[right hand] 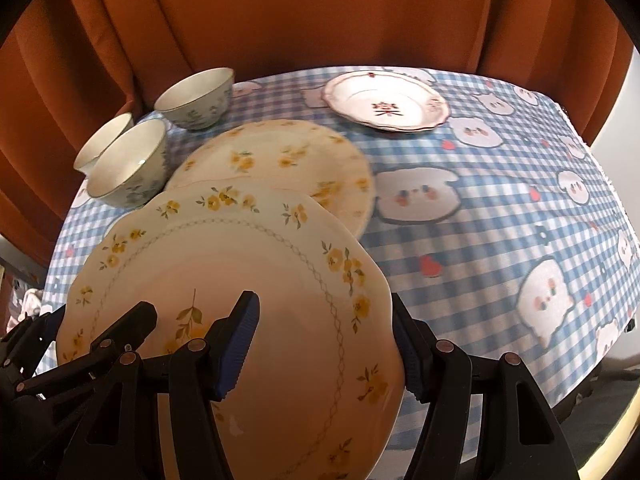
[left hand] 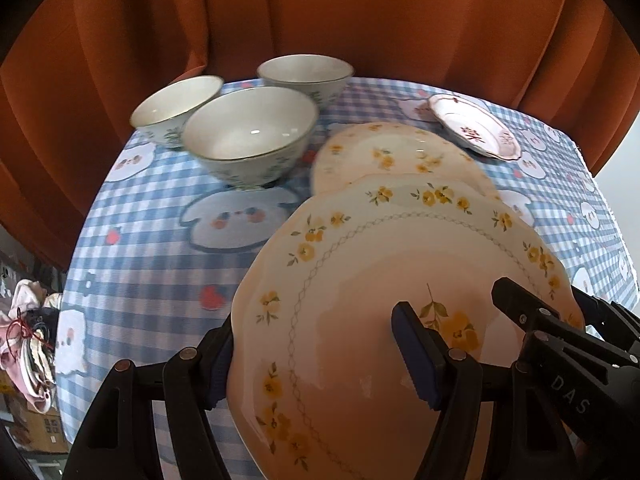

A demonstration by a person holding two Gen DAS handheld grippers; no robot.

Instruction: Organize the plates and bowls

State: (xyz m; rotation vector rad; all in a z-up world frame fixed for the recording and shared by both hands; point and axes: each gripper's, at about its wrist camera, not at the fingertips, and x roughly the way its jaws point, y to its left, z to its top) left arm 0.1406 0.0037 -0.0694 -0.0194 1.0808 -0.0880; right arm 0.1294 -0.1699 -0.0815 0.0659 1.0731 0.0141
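A large cream plate with yellow flowers [left hand: 360,280] [right hand: 248,256] hangs above the table, carried between both grippers. My left gripper [left hand: 316,332] is shut on its left rim, one blue pad [left hand: 416,356] on the plate's face and the other under the edge. My right gripper [right hand: 324,308] is shut on the right rim the same way, with one pad [right hand: 236,344] on top. A second yellow-flowered plate [left hand: 384,156] [right hand: 280,156] lies on the table just beyond. Three white bowls [left hand: 250,132] [right hand: 128,164] stand together at the back left.
A small pink-rimmed plate with a red character [left hand: 476,128] [right hand: 384,100] sits at the back right. A blue checked tablecloth [left hand: 152,216] [right hand: 500,216] covers the table. An orange curtain [left hand: 360,20] hangs close behind. Clutter [left hand: 28,340] lies off the table's left edge.
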